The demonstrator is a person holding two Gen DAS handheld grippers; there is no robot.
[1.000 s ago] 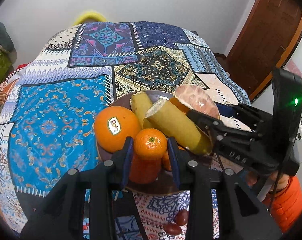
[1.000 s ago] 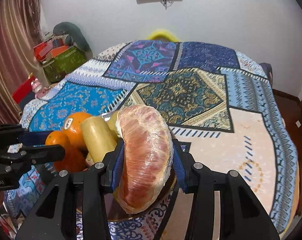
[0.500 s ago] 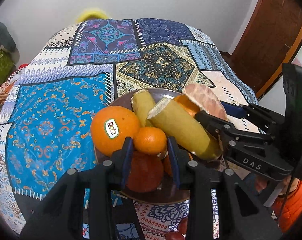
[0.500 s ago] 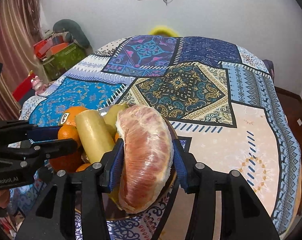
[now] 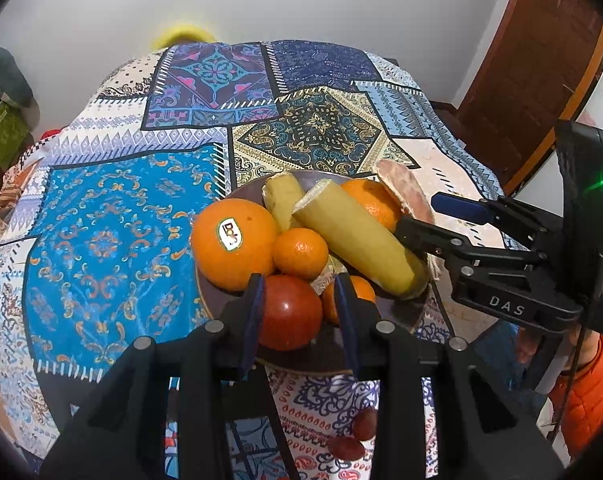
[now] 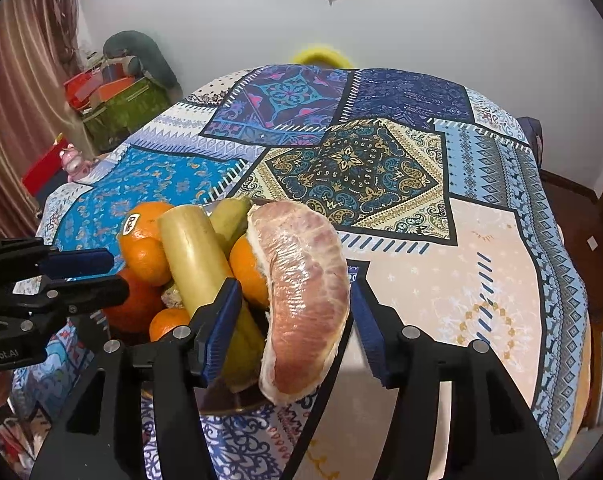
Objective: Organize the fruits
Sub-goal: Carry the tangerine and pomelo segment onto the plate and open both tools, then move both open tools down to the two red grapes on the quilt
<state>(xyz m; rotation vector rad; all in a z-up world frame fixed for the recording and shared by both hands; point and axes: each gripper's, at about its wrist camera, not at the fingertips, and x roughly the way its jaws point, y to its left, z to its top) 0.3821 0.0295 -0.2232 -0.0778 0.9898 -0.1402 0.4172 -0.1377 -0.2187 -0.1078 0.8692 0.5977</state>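
Left wrist: my left gripper gapes empty around the red apple heaped on the plate | Right wrist: my right gripper, jaws parted, brackets the pomelo segment resting on the plate's edge, apparently released.

Your left gripper, matte black linkage arms, silver pivot screws, blue finger pads, your right gripper likewise black with blue pads, white "DAS" lettering, green indicator light, thin black cable, your orange sleeve
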